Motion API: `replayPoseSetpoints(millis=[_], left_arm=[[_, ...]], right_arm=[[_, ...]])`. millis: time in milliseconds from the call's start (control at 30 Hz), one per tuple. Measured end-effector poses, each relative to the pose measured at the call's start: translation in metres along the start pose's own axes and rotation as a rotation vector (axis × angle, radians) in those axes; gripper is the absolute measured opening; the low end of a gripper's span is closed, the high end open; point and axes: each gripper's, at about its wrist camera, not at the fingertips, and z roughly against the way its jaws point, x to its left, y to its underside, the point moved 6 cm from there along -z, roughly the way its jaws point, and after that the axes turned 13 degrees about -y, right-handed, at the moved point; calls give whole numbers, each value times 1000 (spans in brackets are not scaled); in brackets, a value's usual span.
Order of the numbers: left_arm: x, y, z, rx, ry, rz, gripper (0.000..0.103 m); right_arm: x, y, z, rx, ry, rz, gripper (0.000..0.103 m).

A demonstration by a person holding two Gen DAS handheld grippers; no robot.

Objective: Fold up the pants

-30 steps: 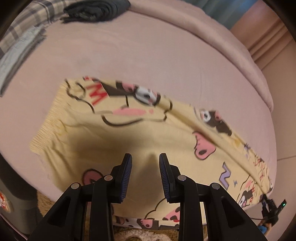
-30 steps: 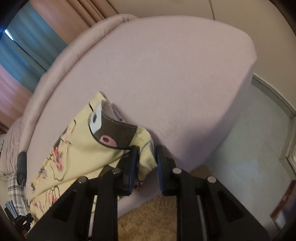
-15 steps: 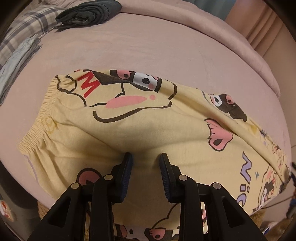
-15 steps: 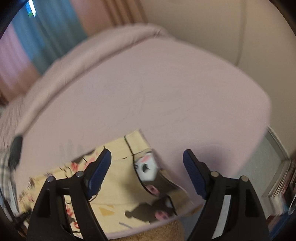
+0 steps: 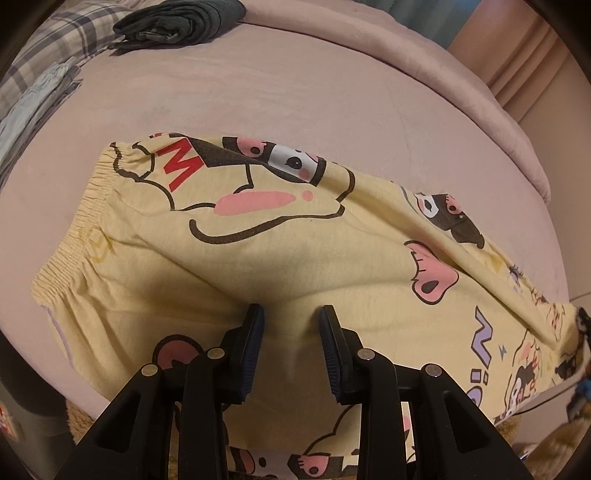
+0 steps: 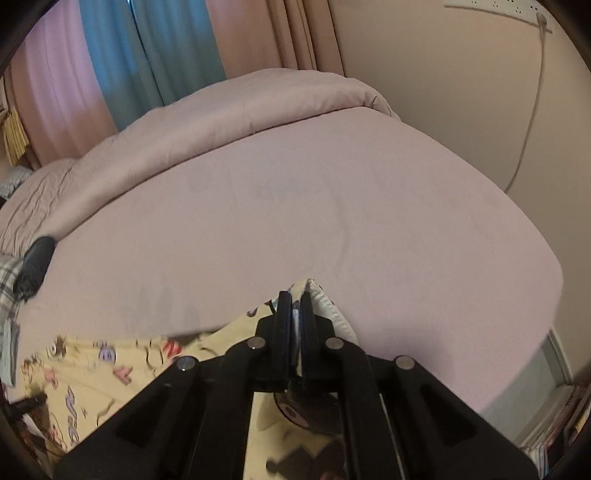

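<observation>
Yellow cartoon-print pants lie across the pink bed, elastic waistband at the left, legs running right. My left gripper hovers over the near edge of the pants with its jaws a little apart, and no cloth is between the pads. In the right wrist view, my right gripper is shut on the hem end of a pant leg and holds it up above the bed. The rest of the pants trails down to the left.
Dark folded clothes and plaid and grey garments lie at the bed's far left. A rolled pink duvet lines the far side, with curtains behind. A shaggy rug and floor lie below the near edge.
My right gripper opened half a second ago and has now shut on the leg hem and lifted it. My left gripper stayed over the pants as the view came closer.
</observation>
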Motion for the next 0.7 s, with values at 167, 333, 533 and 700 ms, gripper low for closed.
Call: replayPoseSetpoints(millis=[167, 333, 533, 700], left_arm=[[7, 4, 1, -4, 24, 7, 30], [9, 1, 3, 14, 37, 16, 30], [30, -7, 22, 14, 61, 103, 30], [70, -20, 35, -51, 14, 183, 30]], right_arm=[[-43, 23, -61, 114, 80, -134, 10], [-52, 37, -51, 68, 102, -147, 32], [-34, 46, -3, 56, 220, -83, 80], [3, 97, 12, 137, 59, -22, 80]])
